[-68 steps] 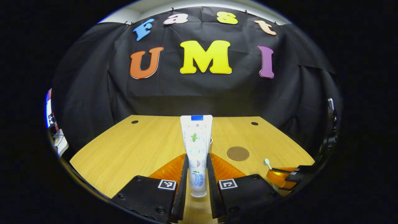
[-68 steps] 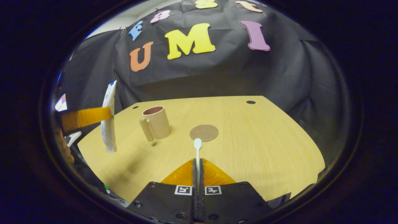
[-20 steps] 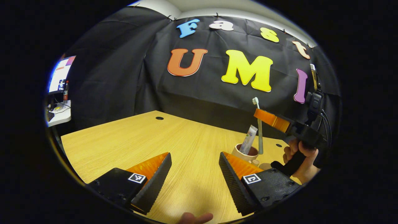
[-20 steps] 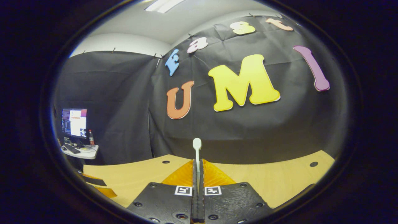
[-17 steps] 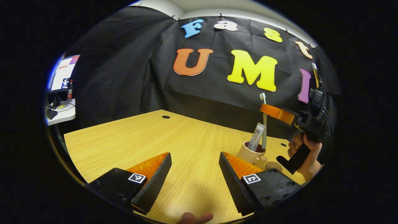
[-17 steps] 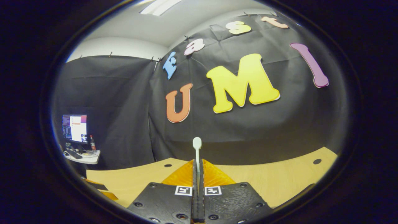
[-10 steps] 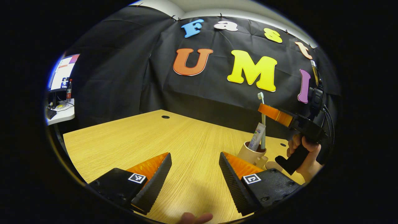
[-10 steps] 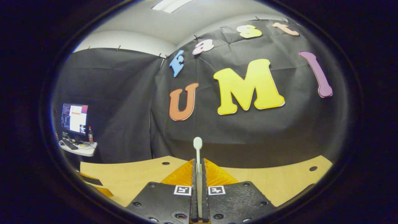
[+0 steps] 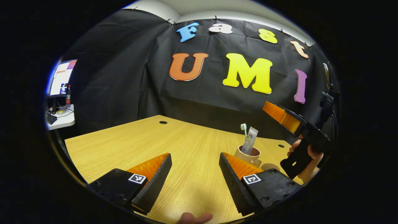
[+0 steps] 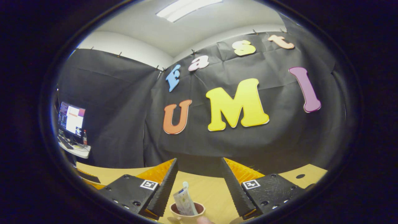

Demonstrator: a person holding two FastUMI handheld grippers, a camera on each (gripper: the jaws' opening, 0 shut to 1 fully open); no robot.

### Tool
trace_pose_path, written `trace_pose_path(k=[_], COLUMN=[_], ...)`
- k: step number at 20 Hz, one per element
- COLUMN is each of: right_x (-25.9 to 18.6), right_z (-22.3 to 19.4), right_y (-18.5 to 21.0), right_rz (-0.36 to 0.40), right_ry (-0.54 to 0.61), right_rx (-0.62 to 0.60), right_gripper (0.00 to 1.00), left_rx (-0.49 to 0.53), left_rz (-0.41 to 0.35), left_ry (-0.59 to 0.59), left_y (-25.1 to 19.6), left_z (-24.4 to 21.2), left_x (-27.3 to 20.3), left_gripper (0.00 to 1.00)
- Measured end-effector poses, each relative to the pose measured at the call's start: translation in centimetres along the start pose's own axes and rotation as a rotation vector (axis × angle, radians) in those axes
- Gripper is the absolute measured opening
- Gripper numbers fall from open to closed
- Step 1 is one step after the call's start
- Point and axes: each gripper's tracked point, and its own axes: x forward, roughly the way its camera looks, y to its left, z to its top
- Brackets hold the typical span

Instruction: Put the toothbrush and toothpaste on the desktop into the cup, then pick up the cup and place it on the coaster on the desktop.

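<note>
- The wooden desktop (image 9: pixel 130 143) stretched ahead of the left gripper (image 9: pixel 194 174), whose fingers stood spread wide over bare wood, gripping nothing.
- The right gripper (image 10: pixel 199 183) hung just above the cup with its fingers spread apart and empty; in the left gripper view it showed up and to the right (image 9: pixel 281 115), held by a hand (image 9: pixel 306 161).
- The tan cup (image 9: pixel 247 154) stood upright on the desktop, ahead and right of the left gripper, directly below and between the right gripper's fingers (image 10: pixel 186 213).
- The brown coaster (image 9: pixel 270 166) lay flat just to the right of the cup, bare, so the cup was not on it.
- The toothpaste tube (image 9: pixel 250 140) stood in the cup, long axis near vertical, crimped end up and leaning slightly right.
- The toothbrush (image 9: pixel 244 130) stood in the cup beside the tube, long axis near upright, head at the top and tilted a little left.
- Judged from this, the loading step looked complete; what remained was moving the cup. That would call for a firm grip on the cup's wall or handle, a level lift, and a short carry sideways onto the coaster without tipping the contents.
</note>
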Motion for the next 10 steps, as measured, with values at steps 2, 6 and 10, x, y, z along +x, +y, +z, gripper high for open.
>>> trace_pose_path(k=[2,6,10], right_x=[-0.9,-4.2,-9.8], right_z=[0.3,-0.2,-0.1], right_y=[-0.7,-3.7,-8.1], right_rz=[-0.024,-0.142,-0.246], right_ry=[0.006,0.076,0.147], right_rx=[-0.019,-0.053,-0.030], right_gripper=[0.85,0.94,0.95], left_rx=[0.020,0.043,0.074], left_rz=[-0.002,-0.032,-0.093], left_ry=[-0.012,-0.044,-0.039], left_y=[-0.6,-2.3,-4.8], left_z=[0.6,2.1,3.1], left_x=[-0.3,-0.8,-0.6], left_gripper=[0.97,0.97,0.97])
